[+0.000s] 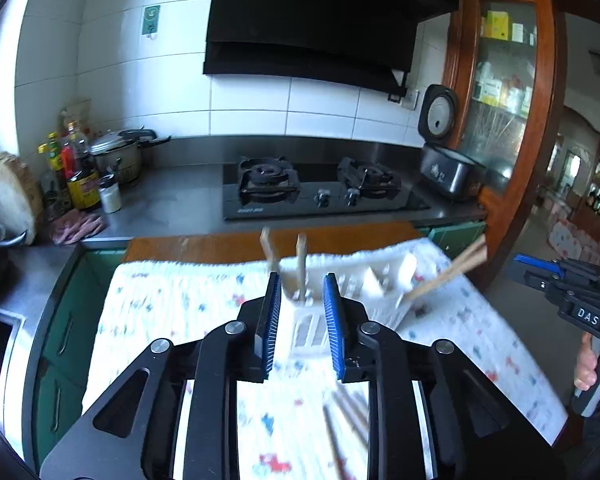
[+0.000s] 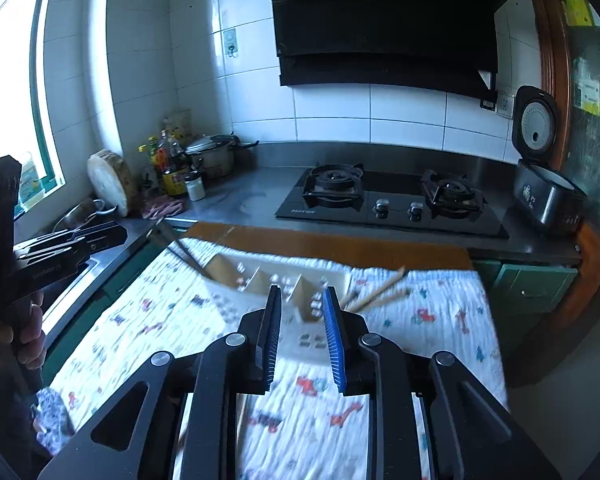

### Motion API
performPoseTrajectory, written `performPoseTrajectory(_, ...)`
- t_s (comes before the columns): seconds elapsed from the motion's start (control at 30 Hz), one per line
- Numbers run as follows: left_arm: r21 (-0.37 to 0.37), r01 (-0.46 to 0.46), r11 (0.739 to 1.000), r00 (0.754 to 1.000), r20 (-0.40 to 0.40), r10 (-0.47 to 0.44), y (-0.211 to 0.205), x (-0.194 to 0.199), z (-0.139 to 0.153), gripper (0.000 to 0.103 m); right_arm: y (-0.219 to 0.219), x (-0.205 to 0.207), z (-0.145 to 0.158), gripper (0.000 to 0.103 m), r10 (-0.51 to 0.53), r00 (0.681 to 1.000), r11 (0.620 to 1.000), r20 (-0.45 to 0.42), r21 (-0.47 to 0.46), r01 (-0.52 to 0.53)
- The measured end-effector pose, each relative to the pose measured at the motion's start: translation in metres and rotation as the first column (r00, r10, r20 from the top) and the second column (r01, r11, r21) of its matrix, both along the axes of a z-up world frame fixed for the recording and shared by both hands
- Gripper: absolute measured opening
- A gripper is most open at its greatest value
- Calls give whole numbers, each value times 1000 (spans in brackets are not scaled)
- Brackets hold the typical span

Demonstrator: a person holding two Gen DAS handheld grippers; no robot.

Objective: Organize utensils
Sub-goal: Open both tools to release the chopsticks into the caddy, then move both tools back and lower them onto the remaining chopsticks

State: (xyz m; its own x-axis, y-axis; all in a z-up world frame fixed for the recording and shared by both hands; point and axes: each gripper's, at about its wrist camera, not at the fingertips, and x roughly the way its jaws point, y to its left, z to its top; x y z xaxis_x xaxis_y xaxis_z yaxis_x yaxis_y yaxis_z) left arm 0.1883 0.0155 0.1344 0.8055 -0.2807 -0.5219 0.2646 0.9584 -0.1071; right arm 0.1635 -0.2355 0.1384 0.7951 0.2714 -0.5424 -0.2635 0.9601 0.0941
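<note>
While motion blur softens both views, the white plastic utensil holder point(image 1: 340, 284) stands on a crinkled, print-patterned white cloth point(image 1: 172, 304) spread over the wooden table point(image 1: 204, 246). Its thin dividers split it into a row of compartments, and its walls are pierced with small slots. The left gripper point(image 1: 301, 312) has its ribbed blue jaws narrowly apart, astride the holder's near end without pressing it; two pale wooden chopsticks point(image 1: 301, 264) stand upright in that end compartment. The right gripper point(image 2: 301, 320) likewise has its jaws narrowly parted with nothing between them, poised over the holder's other end.

Only the left view shows a further pair of chopsticks point(image 1: 448, 276) leaning out of the holder's right end, and blurred sticks lying on the cloth beneath the gripper. Only the right view shows a dark pair point(image 2: 180, 248) slanting from the left compartment. Behind, a black glass stove point(image 2: 388, 200) carries two burners and two knobs.
</note>
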Motion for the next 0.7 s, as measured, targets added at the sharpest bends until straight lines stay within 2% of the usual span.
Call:
performPoseTrajectory(0.07, 4, -4, 1000, 1000, -20, 5, 4, -18, -14, 29, 6, -20, -19, 23, 19, 1000, 1000, -11, 1, -19)
performPoseTrajectory(0.27, -5, -12, 1000, 995, -100, 12, 16, -64, -60, 30, 21, -67, -88, 23, 55, 994, 998, -98, 27, -52)
performPoseTrajectory(0.47, 18, -49, 999, 982, -180, 52, 22, -101, -112, 32, 47, -106, -152, 23, 73, 981, 996, -180, -28, -79)
performPoseTrajectory(0.63, -14, -65, 998, 965, -254, 60, 31, -121, -148, 35, 56, -123, -187, 23, 73, 970, 996, -232, -24, -81)
performPoseTrajectory(0.7, -22, -73, 997, 960, -274, 64, 32, -127, -158, 35, 56, -127, -196, 22, 78, 964, 997, -255, 9, -78)
